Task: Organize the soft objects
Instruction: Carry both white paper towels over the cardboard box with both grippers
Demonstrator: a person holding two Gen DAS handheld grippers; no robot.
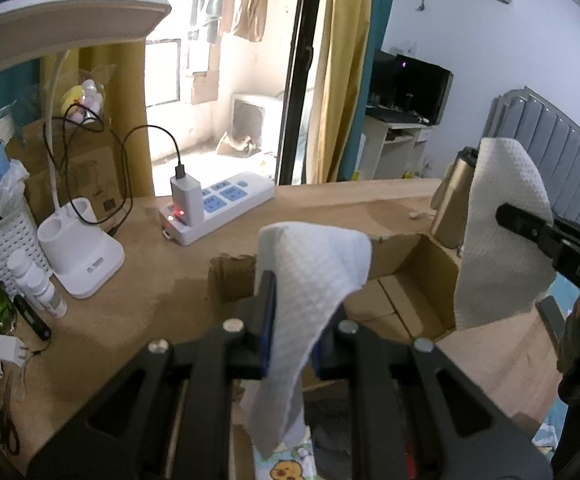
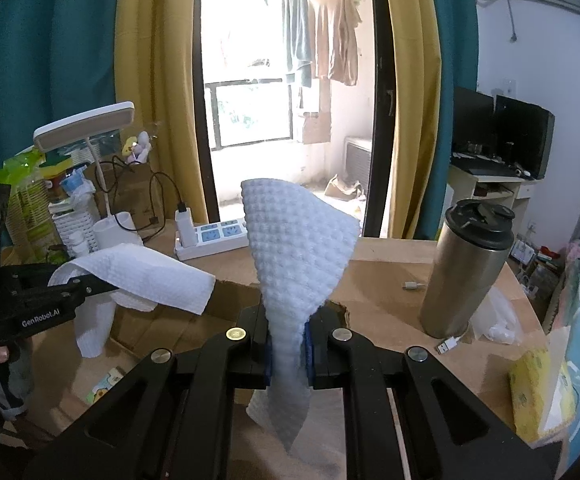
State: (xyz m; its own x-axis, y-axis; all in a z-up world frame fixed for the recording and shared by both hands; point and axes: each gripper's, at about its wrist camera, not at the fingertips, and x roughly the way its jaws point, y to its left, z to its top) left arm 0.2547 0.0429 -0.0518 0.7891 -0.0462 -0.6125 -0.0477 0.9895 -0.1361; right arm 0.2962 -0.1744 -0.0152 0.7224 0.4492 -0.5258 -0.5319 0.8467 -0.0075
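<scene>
The left tool (image 1: 290,332) is clamped on a white waffle-textured cloth (image 1: 310,276), which drapes over its fingers and hangs above an open cardboard box (image 1: 410,280) on the wooden table (image 1: 138,300). The right tool (image 2: 288,354) is likewise closed on a second white cloth (image 2: 298,248), held upright above the box's near edge. A steel tumbler (image 2: 466,276) stands on the table to the right of the box, and a power strip (image 1: 218,208) and a white desk lamp (image 1: 78,256) sit toward the back left.
</scene>
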